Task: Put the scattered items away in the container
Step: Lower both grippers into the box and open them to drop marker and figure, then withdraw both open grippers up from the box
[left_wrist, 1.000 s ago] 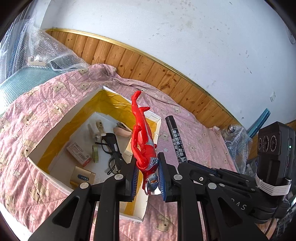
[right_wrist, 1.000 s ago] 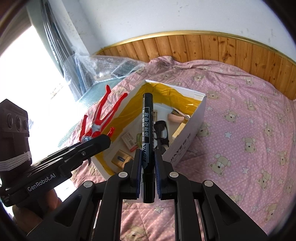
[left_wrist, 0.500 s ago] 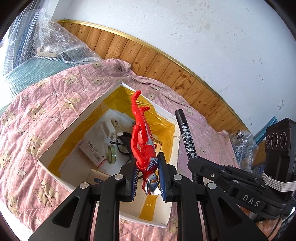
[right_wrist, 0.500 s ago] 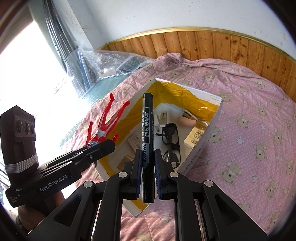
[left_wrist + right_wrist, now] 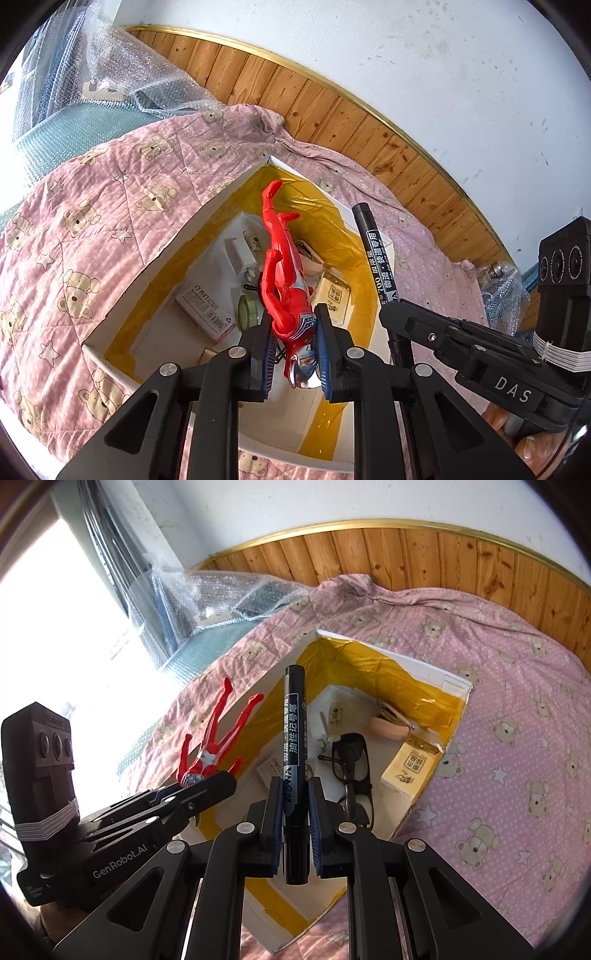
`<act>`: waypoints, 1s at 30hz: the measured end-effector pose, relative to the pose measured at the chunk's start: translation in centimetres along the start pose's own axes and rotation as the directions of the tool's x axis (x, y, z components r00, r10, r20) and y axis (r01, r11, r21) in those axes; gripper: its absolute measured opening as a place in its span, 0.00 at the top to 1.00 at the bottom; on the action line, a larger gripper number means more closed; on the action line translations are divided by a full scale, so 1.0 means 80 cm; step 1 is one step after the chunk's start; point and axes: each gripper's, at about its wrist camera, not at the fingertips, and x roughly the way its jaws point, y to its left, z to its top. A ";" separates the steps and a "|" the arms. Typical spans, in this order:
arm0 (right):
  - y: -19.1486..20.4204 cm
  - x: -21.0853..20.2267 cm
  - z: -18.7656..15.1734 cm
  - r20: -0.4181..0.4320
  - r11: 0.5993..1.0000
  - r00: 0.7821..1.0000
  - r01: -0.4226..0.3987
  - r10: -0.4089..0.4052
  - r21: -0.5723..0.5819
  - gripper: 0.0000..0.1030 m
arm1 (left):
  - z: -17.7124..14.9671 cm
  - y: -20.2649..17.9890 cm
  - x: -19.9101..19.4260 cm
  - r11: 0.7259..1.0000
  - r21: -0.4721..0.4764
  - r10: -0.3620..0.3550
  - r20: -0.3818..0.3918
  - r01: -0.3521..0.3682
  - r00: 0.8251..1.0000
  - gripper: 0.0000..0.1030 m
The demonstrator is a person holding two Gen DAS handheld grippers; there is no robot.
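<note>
1. Left gripper [image 5: 293,350] squeezes a red toy figure [image 5: 282,273] between its two blue pads, near the toy's head and chest.
2. The toy's legs point away from the gripper, out over the open box [image 5: 147,264].
3. The right gripper [image 5: 294,825] pinches a black marker pen [image 5: 293,738] low on its body. The pen stands straight up between the pads, cap end up, with white writing down its side.
4. Both grippers hang above the box, side by side. In the left view the pen [image 5: 373,254] pokes up just right of the toy.
5. The box is white outside, with yellow tape on its inside walls. It sits on a pink quilt [image 5: 517,709] with little bears and stars.
6. Inside the box lie black glasses [image 5: 349,768], a pink stapler [image 5: 389,725], a tan little box [image 5: 406,771], a white charger plug [image 5: 240,254], a roll of tape [image 5: 246,312] and a white box with printed labels [image 5: 205,306].
7. Bubble wrap [image 5: 221,594] is piled at the far edge of the quilt, by a bright window.
8. A wooden panel wall [image 5: 424,554] with a gold strip on top runs behind the bed, with a white wall above it.
9. Some fingers [image 5: 528,443] of the person show under the right gripper's handle.
</note>
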 end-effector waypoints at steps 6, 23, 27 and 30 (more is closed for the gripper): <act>-0.010 0.023 0.013 -0.019 1.000 1.000 0.008 -0.008 0.011 0.87 | 0.008 0.007 0.027 1.000 -0.004 0.024 -0.037 -0.024 0.999 0.80; -0.056 0.053 0.021 -0.032 0.991 0.998 0.063 -0.060 0.114 0.66 | 0.019 0.020 0.075 0.996 0.017 0.086 -0.110 -0.085 0.990 0.44; -0.048 0.050 0.016 -0.034 0.993 0.998 0.050 -0.047 0.107 0.65 | 0.013 0.013 0.077 0.995 0.034 0.102 -0.127 -0.099 0.987 0.44; -0.044 0.045 0.013 -0.036 0.994 0.998 0.048 -0.044 0.102 0.65 | 0.010 0.008 0.073 0.994 0.044 0.106 -0.130 -0.101 0.986 0.44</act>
